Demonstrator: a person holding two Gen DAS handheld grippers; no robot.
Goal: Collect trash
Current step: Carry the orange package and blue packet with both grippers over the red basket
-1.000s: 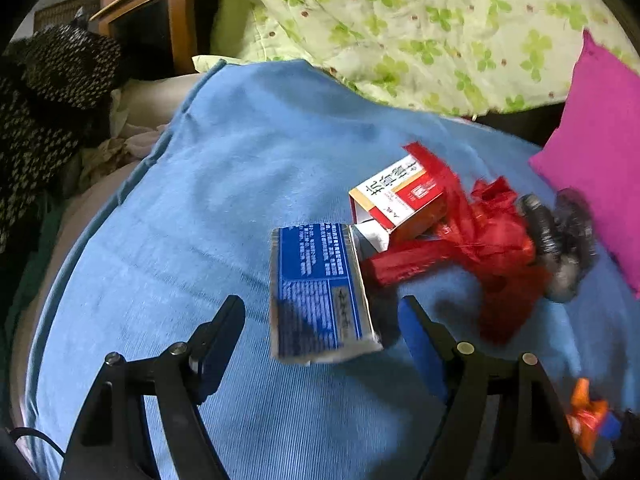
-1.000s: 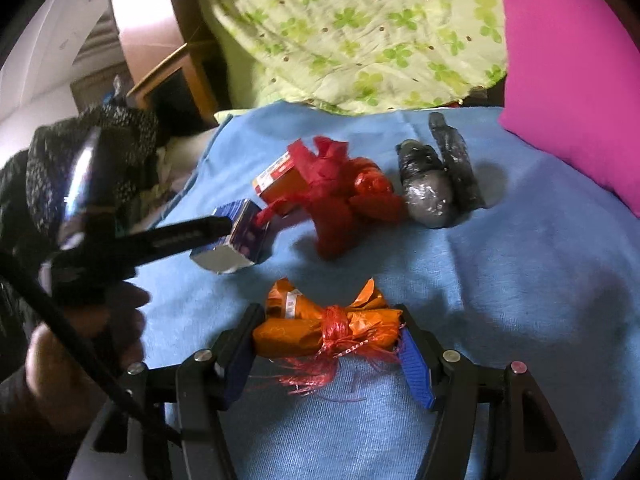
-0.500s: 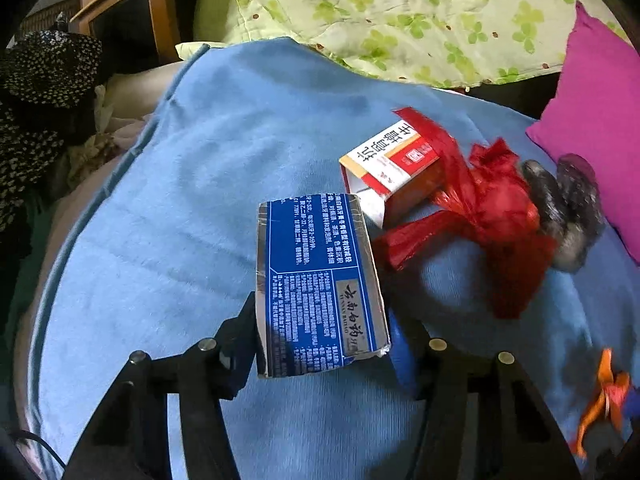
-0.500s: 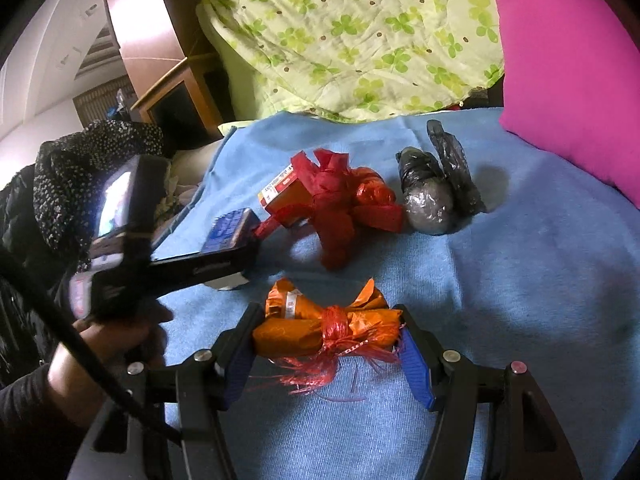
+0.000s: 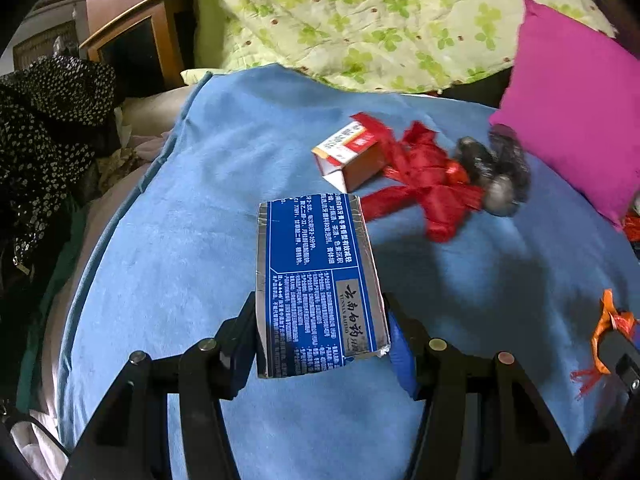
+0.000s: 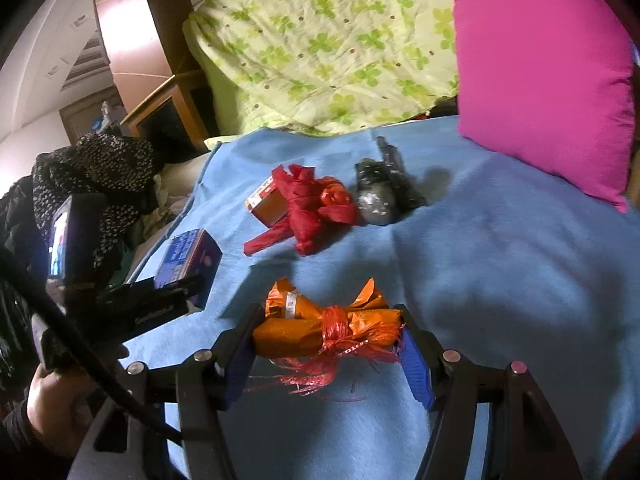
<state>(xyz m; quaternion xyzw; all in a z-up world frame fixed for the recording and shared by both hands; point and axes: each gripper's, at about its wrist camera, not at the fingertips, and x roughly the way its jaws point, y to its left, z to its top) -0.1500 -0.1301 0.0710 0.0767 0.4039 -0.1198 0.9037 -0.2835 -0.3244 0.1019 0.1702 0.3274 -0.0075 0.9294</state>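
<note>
My left gripper (image 5: 320,344) is shut on a blue printed carton (image 5: 316,276) and holds it above the blue blanket (image 5: 180,260); the carton also shows in the right wrist view (image 6: 188,256). My right gripper (image 6: 326,348) is shut on an orange wrapper bundle (image 6: 324,328) tied with red string. On the blanket beyond lie a small red-and-white box (image 5: 348,152) (image 6: 266,200), a crumpled red bag (image 5: 428,184) (image 6: 312,208) and a dark foil wad (image 5: 496,172) (image 6: 380,188).
A magenta pillow (image 6: 548,80) stands at the right. A green floral quilt (image 6: 332,48) lies behind the blanket. A wooden bedside cabinet (image 5: 132,40) and dark spotted clothing (image 5: 44,120) are at the left, past the blanket's edge.
My left gripper closed on the blue carton and lifted it off the blanket, pulling back from the red box. My right gripper kept the orange bundle and rose a little.
</note>
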